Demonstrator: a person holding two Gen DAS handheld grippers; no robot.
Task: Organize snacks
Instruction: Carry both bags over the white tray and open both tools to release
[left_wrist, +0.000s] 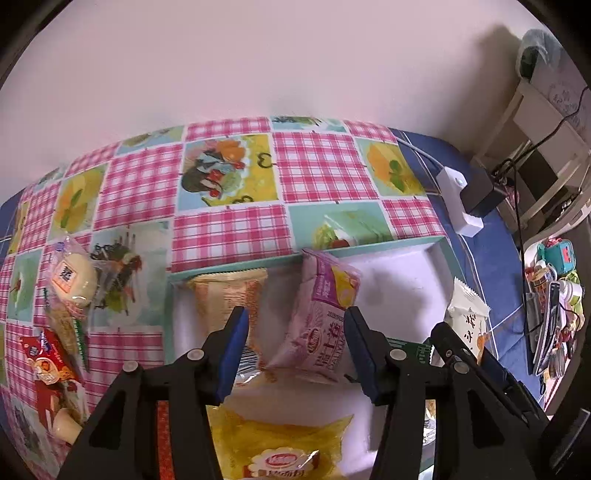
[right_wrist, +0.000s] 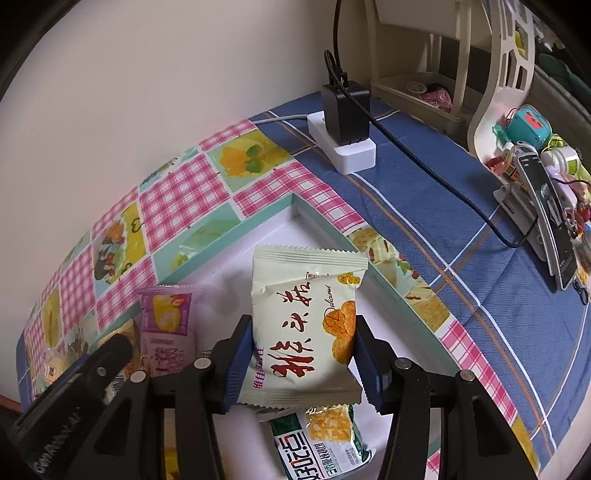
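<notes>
A shallow white tray with a teal rim (left_wrist: 369, 251) (right_wrist: 314, 218) lies on the patterned tablecloth. My left gripper (left_wrist: 295, 350) is open above it; a pink snack packet (left_wrist: 325, 314) (right_wrist: 168, 332) stands between its blue pads without being pinched. An orange packet (left_wrist: 229, 299) and a yellow bread packet (left_wrist: 284, 446) lie in the tray. My right gripper (right_wrist: 303, 354) is shut on a pale white-green snack packet (right_wrist: 306, 314) (left_wrist: 467, 317) held over the tray. A green-and-white packet (right_wrist: 325, 443) lies below it in the tray.
Loose snacks lie left of the tray: a clear-wrapped bun (left_wrist: 74, 280) and a red packet (left_wrist: 48, 354). A white power strip with a black charger (right_wrist: 343, 122) (left_wrist: 465, 195) and its cable sit on the blue cloth. Toys and a phone stand (right_wrist: 546, 195) crowd the right.
</notes>
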